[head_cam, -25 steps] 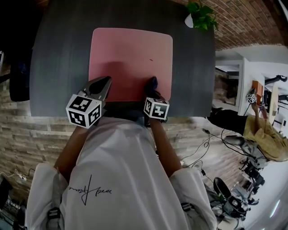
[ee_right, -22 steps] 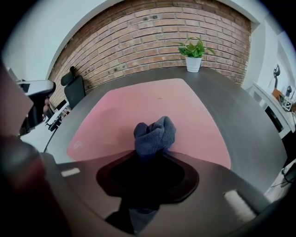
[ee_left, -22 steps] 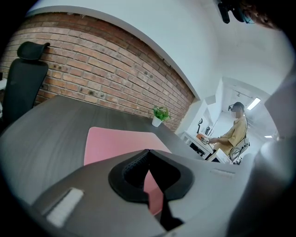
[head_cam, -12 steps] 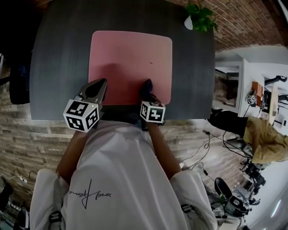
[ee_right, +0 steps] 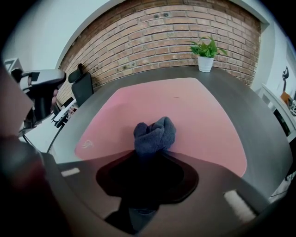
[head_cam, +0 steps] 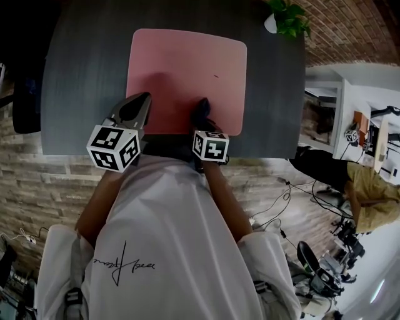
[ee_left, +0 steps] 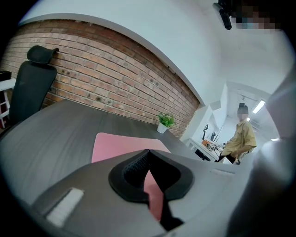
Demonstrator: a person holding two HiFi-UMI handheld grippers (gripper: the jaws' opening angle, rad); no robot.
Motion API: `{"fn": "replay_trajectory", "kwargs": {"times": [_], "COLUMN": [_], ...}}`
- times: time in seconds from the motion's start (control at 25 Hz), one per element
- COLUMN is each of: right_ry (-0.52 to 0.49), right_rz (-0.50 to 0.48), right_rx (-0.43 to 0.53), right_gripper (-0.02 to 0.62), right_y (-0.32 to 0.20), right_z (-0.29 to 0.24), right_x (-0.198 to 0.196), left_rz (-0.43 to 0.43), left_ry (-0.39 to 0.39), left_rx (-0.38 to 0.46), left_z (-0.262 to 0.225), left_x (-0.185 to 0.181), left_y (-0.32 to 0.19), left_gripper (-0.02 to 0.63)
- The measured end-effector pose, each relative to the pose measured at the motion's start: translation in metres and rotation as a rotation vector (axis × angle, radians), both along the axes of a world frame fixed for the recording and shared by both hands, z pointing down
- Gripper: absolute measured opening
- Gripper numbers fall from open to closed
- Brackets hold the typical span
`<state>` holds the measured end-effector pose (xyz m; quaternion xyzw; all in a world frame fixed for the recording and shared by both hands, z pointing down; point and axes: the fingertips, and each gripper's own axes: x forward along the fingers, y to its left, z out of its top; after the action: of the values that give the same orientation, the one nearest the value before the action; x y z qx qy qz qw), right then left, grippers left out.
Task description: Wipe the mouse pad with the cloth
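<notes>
A pink mouse pad (head_cam: 186, 75) lies on the dark grey table (head_cam: 81, 75). My right gripper (head_cam: 201, 111) is shut on a dark blue cloth (ee_right: 154, 134), bunched at its tips over the pad's near edge; the cloth (head_cam: 200, 109) shows as a dark lump there. My left gripper (head_cam: 139, 103) hovers at the pad's near left corner, jaws together with nothing held. From the left gripper view the pad (ee_left: 125, 146) stretches ahead of its closed tips (ee_left: 147, 155). The pad (ee_right: 185, 115) fills the middle of the right gripper view.
A small potted plant (head_cam: 289, 19) stands at the table's far right corner, also seen as a plant (ee_right: 205, 53) before the brick wall. An office chair (ee_left: 30, 83) sits at the left. A person in a tan top (head_cam: 369, 194) stands off to the right.
Both grippers have stayed near the pad's near edge; the right gripper with the cloth has shifted a little to the left. The head camera's framing has shifted.
</notes>
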<state>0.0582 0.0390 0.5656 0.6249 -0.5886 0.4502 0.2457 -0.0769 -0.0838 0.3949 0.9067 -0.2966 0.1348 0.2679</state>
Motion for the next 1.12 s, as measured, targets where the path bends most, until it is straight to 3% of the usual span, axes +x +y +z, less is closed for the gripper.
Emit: {"fn": "replay_trajectory", "kwargs": {"times": [1.12], "right_ry": [-0.120], "right_rz": [-0.061], "right_rx": [0.018], "right_gripper": [0.126], "right_y": [-0.018], "right_z": [-0.003], "right_x": [-0.049], "left_rz": [-0.008], "left_ry": [0.018], "left_rx": [-0.035], "left_z": [0.006], "left_x": [-0.010], "left_y": [0.005], "left_gripper": [0.006]}}
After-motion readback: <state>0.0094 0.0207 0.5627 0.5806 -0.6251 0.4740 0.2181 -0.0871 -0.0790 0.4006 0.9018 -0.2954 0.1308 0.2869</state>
